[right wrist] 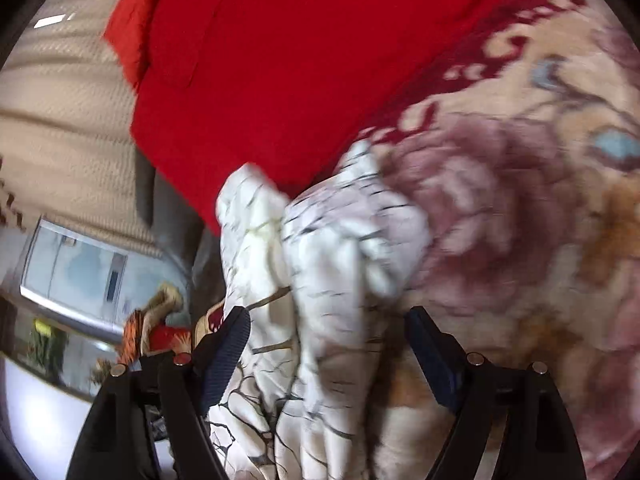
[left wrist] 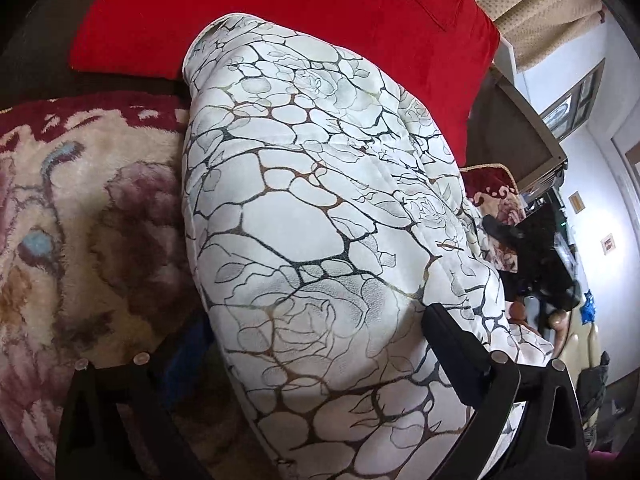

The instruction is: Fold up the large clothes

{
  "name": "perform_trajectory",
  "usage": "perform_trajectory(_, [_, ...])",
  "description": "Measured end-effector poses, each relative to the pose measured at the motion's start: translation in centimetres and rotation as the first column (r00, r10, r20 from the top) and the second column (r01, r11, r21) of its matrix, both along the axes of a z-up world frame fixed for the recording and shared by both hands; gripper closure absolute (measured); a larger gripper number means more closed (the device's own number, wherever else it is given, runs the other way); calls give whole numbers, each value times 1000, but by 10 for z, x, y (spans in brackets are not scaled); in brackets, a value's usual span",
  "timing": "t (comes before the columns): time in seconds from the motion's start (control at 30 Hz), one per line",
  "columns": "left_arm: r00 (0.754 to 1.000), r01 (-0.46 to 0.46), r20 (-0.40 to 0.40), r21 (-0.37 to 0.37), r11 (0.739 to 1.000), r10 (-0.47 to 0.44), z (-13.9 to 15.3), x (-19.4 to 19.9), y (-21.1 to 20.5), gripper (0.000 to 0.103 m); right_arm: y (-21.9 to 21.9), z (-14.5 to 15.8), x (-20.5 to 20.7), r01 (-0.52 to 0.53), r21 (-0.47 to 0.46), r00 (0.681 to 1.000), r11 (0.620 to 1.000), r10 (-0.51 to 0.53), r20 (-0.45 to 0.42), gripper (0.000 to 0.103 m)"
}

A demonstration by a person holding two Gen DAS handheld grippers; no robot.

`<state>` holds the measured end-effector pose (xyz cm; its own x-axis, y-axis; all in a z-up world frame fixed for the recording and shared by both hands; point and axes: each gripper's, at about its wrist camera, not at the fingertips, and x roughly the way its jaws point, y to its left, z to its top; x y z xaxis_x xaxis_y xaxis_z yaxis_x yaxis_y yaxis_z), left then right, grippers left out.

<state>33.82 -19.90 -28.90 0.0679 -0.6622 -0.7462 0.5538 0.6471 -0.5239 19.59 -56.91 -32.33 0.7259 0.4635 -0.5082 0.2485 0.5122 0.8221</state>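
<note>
A large white padded garment with a dark vein-and-rose print (left wrist: 320, 216) lies bunched on a floral plush blanket (left wrist: 80, 216). My left gripper (left wrist: 316, 336) straddles its near edge with the jaws wide apart; the right finger (left wrist: 456, 344) rests on the cloth and the left finger is hidden under it. In the right wrist view the same garment (right wrist: 332, 280) hangs crumpled between the fingers of my right gripper (right wrist: 328, 332), whose jaws stand wide apart around the cloth. That view is blurred.
A red cushion (left wrist: 304, 12) lies just behind the garment and also shows in the right wrist view (right wrist: 280, 60). A beige curtain (right wrist: 68, 120) and a window (right wrist: 76, 272) are to the left. Dark furniture (left wrist: 540, 256) stands at the right.
</note>
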Motion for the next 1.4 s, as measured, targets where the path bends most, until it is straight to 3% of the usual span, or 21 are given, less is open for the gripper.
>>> perform_trajectory(0.1, [1000, -15, 12, 28, 999, 15, 0, -2, -8, 2, 19, 0, 12, -79, 38, 997, 996, 77, 29, 20])
perform_trajectory(0.2, [999, -28, 36, 61, 998, 25, 1, -4, -16, 2, 40, 0, 23, -116, -46, 993, 992, 116, -12, 20])
perform_trajectory(0.37, [997, -41, 67, 98, 994, 34, 4, -8, -29, 2, 52, 0, 34, -130, -53, 991, 990, 131, 17, 21])
perform_trajectory(0.5, [996, -47, 81, 113, 992, 38, 7, -10, -25, 2, 68, 4, 45, -176, -99, 981, 979, 183, 60, 35])
perform_trajectory(0.8, [991, -52, 128, 163, 985, 31, 10, -20, -44, 2, 58, -4, 36, -174, -86, 981, 981, 180, 74, 42])
perform_trajectory(0.97, [995, -6, 103, 175, 984, -12, 5, -19, -46, 1, 56, -5, 33, -174, -87, 980, 981, 181, 79, 42])
perform_trajectory(1.17, [999, 39, -4, 118, 992, -39, -7, -9, -41, 0, 54, -4, 31, -171, -101, 981, 980, 179, 78, 43])
perform_trajectory(1.4, [999, -4, 46, 46, 999, 1, 7, -19, -39, 10, 54, 1, 29, -148, -96, 984, 984, 156, 84, 47])
